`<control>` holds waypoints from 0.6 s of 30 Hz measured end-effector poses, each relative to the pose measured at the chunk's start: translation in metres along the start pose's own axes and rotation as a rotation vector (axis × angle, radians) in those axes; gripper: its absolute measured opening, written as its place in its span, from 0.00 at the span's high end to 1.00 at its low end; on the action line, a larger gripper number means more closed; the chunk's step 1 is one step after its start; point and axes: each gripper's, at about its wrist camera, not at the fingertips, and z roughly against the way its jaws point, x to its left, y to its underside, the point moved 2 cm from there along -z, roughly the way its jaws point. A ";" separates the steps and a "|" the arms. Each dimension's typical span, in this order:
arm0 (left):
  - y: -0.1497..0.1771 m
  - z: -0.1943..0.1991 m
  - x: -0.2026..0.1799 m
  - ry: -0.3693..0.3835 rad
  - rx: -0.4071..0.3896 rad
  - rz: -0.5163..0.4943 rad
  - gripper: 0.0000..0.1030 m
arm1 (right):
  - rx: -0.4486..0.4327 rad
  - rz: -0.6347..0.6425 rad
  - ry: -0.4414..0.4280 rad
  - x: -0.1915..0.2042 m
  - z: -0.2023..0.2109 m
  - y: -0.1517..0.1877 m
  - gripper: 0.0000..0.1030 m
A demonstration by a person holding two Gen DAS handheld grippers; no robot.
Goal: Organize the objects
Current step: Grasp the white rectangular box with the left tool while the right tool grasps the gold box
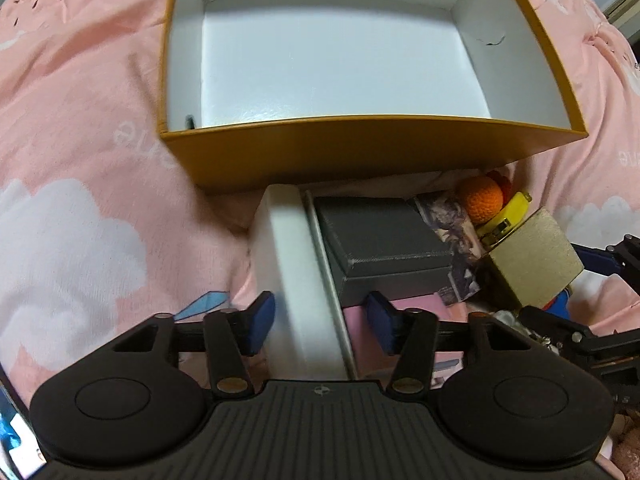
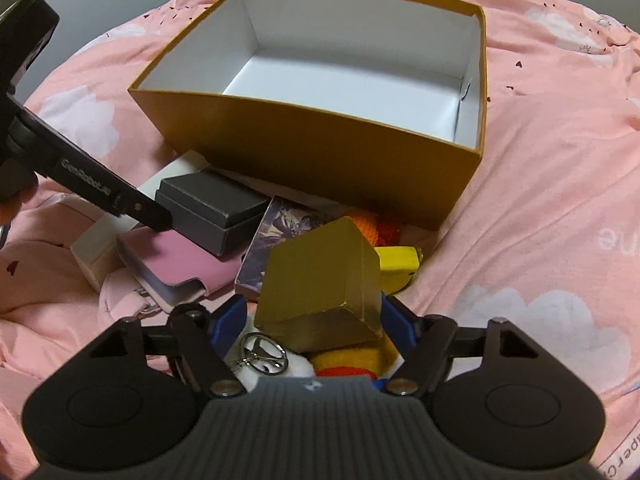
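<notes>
My left tool [image 1: 322, 326] straddles the white box [image 1: 296, 280], pads not yet pressing; my right tool [image 2: 314, 320] brackets the gold box [image 2: 320, 280], grip unclear. Closing off-centre on this soft bed [image 2: 560, 200], either could tip and slip before reaching the orange box [image 2: 320, 148].

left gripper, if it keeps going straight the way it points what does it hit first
Most likely the white box: it already lies between the left gripper pads, which do not visibly press it. The grey box sits just beside it. Depth is hard to judge through the fisheye.
</notes>
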 end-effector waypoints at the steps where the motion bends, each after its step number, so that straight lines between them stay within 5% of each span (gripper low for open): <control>1: 0.000 0.000 0.003 -0.008 0.006 0.001 0.51 | 0.001 0.000 0.000 -0.001 -0.001 0.000 0.29; 18: -0.002 -0.018 0.010 -0.063 0.030 -0.020 0.64 | 0.011 0.015 -0.031 0.001 -0.018 0.005 0.28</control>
